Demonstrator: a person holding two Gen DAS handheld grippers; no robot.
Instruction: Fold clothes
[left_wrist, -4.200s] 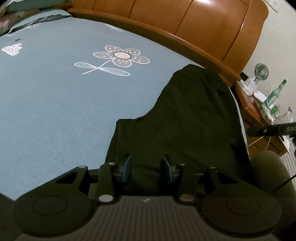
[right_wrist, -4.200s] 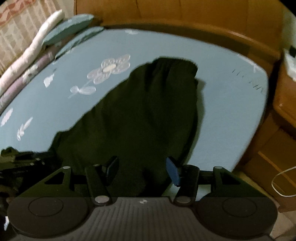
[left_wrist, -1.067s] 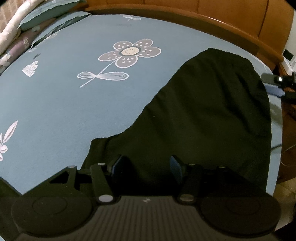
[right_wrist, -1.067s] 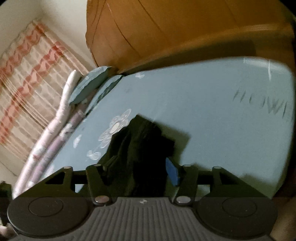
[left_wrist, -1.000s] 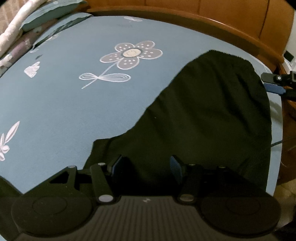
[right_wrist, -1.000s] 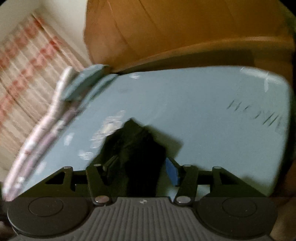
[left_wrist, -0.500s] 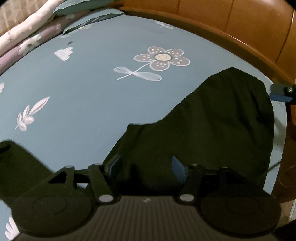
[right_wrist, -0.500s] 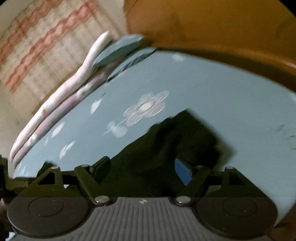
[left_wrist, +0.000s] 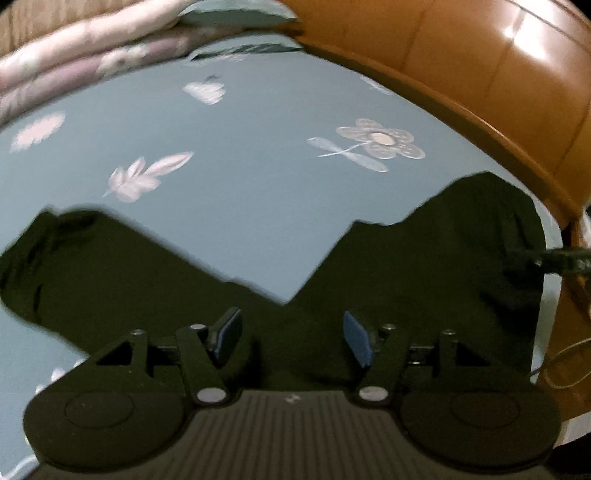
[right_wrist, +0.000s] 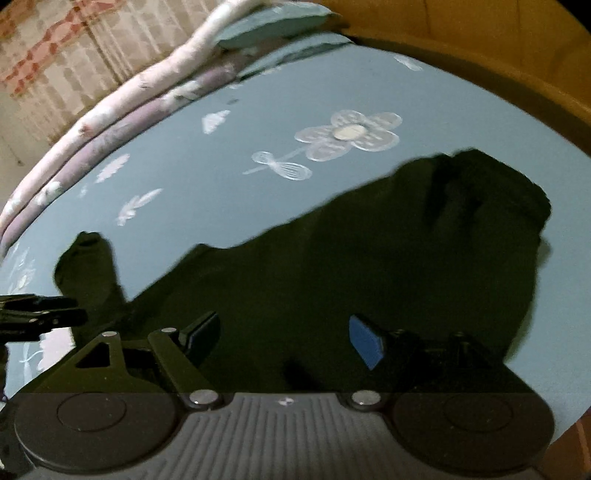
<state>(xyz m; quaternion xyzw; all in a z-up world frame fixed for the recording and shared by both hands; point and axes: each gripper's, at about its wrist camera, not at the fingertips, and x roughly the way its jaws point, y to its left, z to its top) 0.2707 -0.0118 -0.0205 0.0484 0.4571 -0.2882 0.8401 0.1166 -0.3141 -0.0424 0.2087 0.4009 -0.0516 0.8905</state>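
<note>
Left gripper (left_wrist: 291, 338): jaws apart, blue pads (left_wrist: 356, 341) clear of the cloth, nothing pinched; it hangs over the dark garment (left_wrist: 424, 266) and looks down at it. Right gripper (right_wrist: 284, 338): jaws wide apart, released, nothing between the pads (right_wrist: 365, 341); the same dark garment (right_wrist: 332, 266) lies below it, not gripped. The garment is black or very dark green, spread flat on the bed sheet (left_wrist: 229, 147), running along the sheet's near edge. From the left wrist view it reads as two lobes meeting in a V just ahead of the jaws: one lobe runs off toward the left edge of the sheet, the other climbs toward the right, its far end close to the wooden bed frame (left_wrist: 480, 74) at the sheet's right corner. From the right wrist view the far end looks bunched, with a thicker hem or band; fabric detail is too dark and blurred to tell more. The right gripper's tip shows at the right edge of the left wrist view, over the garment's right side; the left gripper's tip shows at the left edge of the right wrist view, beside the garment's left end. Sheet is light blue with white flower print (right_wrist: 347, 134) and leaf prints, beyond the garment. Folded quilts (right_wrist: 122, 107) and a pillow (right_wrist: 273, 26) sit along the sheet's far left edge.
</note>
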